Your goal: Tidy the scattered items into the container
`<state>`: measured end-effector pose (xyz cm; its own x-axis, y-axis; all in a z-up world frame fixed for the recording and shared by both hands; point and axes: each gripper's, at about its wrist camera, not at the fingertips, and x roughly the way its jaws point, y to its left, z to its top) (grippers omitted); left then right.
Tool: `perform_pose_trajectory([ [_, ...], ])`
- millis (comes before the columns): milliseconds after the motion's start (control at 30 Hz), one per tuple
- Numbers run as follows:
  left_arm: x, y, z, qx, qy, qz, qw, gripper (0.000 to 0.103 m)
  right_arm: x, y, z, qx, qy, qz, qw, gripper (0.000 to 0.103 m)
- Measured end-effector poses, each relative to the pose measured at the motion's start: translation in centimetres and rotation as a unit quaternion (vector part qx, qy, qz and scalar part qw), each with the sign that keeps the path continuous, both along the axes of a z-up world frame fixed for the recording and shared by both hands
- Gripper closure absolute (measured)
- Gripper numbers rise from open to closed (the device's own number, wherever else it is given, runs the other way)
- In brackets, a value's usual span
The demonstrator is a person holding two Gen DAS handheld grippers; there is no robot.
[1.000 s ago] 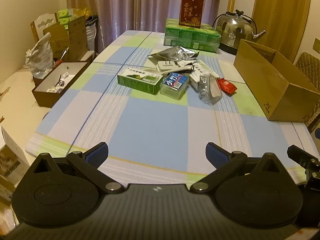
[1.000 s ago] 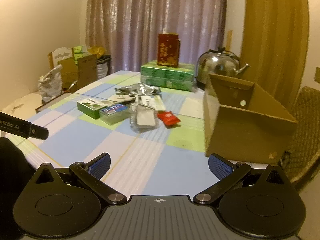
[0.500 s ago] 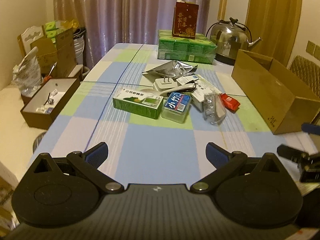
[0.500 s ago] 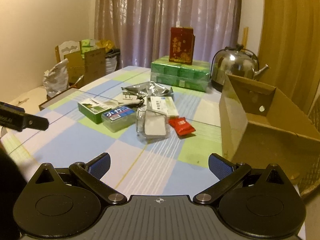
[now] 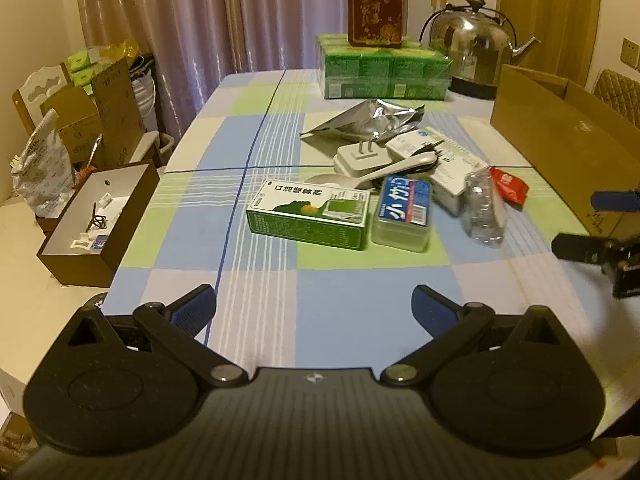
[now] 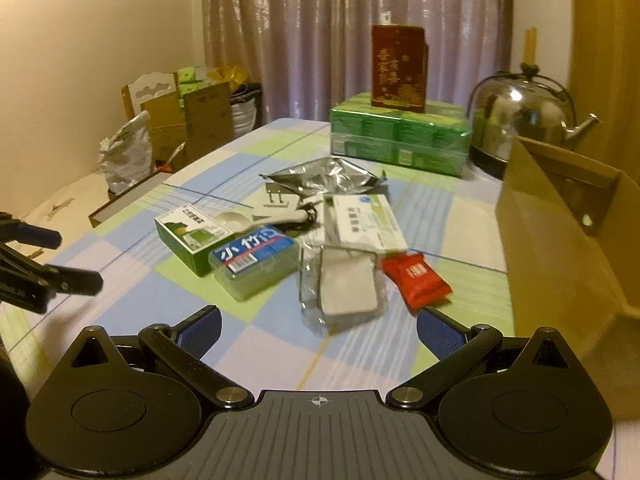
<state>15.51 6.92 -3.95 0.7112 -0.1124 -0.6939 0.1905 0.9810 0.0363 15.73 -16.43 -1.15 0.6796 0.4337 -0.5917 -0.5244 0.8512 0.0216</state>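
Observation:
A heap of small items lies mid-table: a green box (image 5: 308,214) (image 6: 190,236), a clear case with a blue label (image 5: 404,212) (image 6: 254,260), a clear plastic pack (image 6: 342,290) (image 5: 482,210), a red sachet (image 6: 416,282) (image 5: 508,188), a white plug (image 5: 360,156), a white spoon (image 5: 372,176), a silver foil pouch (image 5: 368,122) (image 6: 324,176) and a white leaflet box (image 6: 362,220). The brown cardboard container (image 5: 560,140) (image 6: 572,240) stands open at the right. My left gripper (image 5: 314,310) is open, short of the green box. My right gripper (image 6: 318,326) is open, just before the clear pack.
A checked cloth covers the table (image 5: 248,148). At the far end stand stacked green packs (image 5: 384,66) with a dark red carton (image 5: 376,8) on top, and a steel kettle (image 5: 474,50). A brown open box (image 5: 96,220) and cardboard clutter sit left of the table.
Both grippers have moved forward toward the heap, so the items look larger and nearer. The right gripper has closed in on the clear pack and red sachet. Both stay open.

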Motion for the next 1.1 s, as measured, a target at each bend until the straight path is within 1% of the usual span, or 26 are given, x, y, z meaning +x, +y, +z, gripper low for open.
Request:
perform_pose_trajectory([
  [100,1.4,0.1,-0.7,0.001,0.006,0.000,1.0000,0.001,1.2,0.9,-0.4,-0.011,-0.006,0.011,1.000,0.002],
  [300,3.5,-0.2,-1.7,-0.011,0.017,-0.002,0.9998,0.001,4.2,1.5,-1.7,-0.009,0.002,0.008,1.000,0.003],
  [333,3.8,-0.3,-1.8,-0.015,0.017,-0.003,0.9997,0.001,4.7,1.5,-1.9,-0.008,0.005,0.009,1.000,0.004],
  [400,4.2,-0.5,-2.0,-0.022,0.017,-0.006,0.9996,0.001,5.9,1.6,-2.4,-0.008,0.013,0.015,1.000,0.018],
  [567,4.9,-1.5,-2.3,-0.037,0.014,-0.025,0.9989,0.001,8.6,1.2,-3.6,-0.012,0.022,0.022,0.999,0.020],
  [667,5.2,-2.3,-2.7,-0.042,0.014,-0.037,0.9983,0.001,10.1,0.7,-4.2,-0.002,0.037,0.028,0.999,0.021],
  [833,5.3,-3.1,-3.2,-0.058,0.011,-0.057,0.9967,0.001,11.6,0.6,-5.0,0.005,0.045,0.057,0.997,0.021],
  [967,5.7,-3.8,-3.4,-0.058,0.009,-0.068,0.9960,0.001,12.7,0.2,-5.4,0.030,0.073,0.055,0.995,0.021],
  [1067,5.8,-4.2,-3.3,-0.055,0.004,-0.075,0.9956,0.001,13.0,-0.1,-5.5,0.049,0.088,0.051,0.994,0.025],
  [1100,5.8,-4.3,-3.3,-0.055,0.004,-0.077,0.9955,0.001,13.1,-0.3,-5.4,0.054,0.091,0.050,0.993,0.029],
])
